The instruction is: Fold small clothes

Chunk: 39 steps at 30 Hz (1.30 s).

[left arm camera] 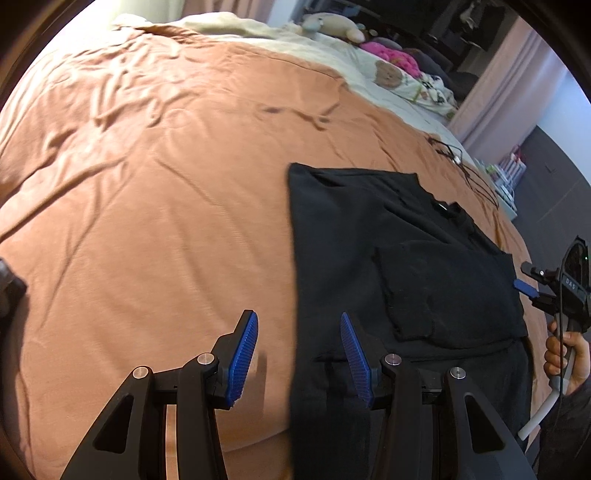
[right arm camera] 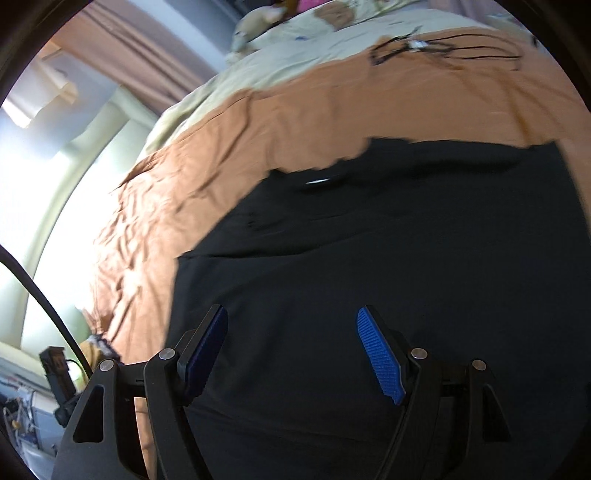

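Two spread claws over black garment (left arm camera: 406,258)

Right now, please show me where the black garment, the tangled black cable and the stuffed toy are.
black garment (left arm camera: 369,236): left wrist view, flat middle of the cloth.
tangled black cable (left arm camera: 452,151): left wrist view, looped part.
stuffed toy (left arm camera: 332,24): left wrist view, its body.

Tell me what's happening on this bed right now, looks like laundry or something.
A person is folding a black garment laid out on the orange bedspread, with a handheld gripper in each hand. Its sides already look folded inward. The left gripper hovers over the garment's near left edge, jaws open and holding nothing. The right gripper hangs above the dark fabric, also open and empty. Black cables lie farther up the bed.
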Each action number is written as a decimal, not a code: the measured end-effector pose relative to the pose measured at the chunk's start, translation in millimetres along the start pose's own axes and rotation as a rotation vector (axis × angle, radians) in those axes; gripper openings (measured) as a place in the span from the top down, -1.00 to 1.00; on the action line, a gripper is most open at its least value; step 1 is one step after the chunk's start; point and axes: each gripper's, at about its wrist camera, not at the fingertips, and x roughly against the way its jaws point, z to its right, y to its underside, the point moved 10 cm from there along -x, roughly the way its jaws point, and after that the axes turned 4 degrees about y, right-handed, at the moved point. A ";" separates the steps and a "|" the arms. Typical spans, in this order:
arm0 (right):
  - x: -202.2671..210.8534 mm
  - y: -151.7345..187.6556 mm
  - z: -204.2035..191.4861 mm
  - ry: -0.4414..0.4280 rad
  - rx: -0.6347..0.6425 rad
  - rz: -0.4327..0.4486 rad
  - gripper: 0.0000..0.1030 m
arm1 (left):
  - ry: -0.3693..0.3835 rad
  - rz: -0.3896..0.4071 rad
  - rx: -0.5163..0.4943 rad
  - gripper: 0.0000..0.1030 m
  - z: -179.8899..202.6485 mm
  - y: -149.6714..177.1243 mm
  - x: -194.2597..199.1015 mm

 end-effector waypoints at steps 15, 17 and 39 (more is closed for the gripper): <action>85.5 -5.3 138.3 0.219 -0.108 0.094 -0.39 | 0.000 -0.118 -0.055 0.05 66.0 1.7 -69.2; 90.9 -2.9 152.3 0.236 -0.126 0.099 -0.39 | -0.010 -0.132 -0.061 0.05 70.2 2.7 -76.9; 86.5 36.0 209.8 0.206 -0.105 0.033 0.20 | -0.020 -0.190 -0.028 0.79 91.6 1.6 -121.9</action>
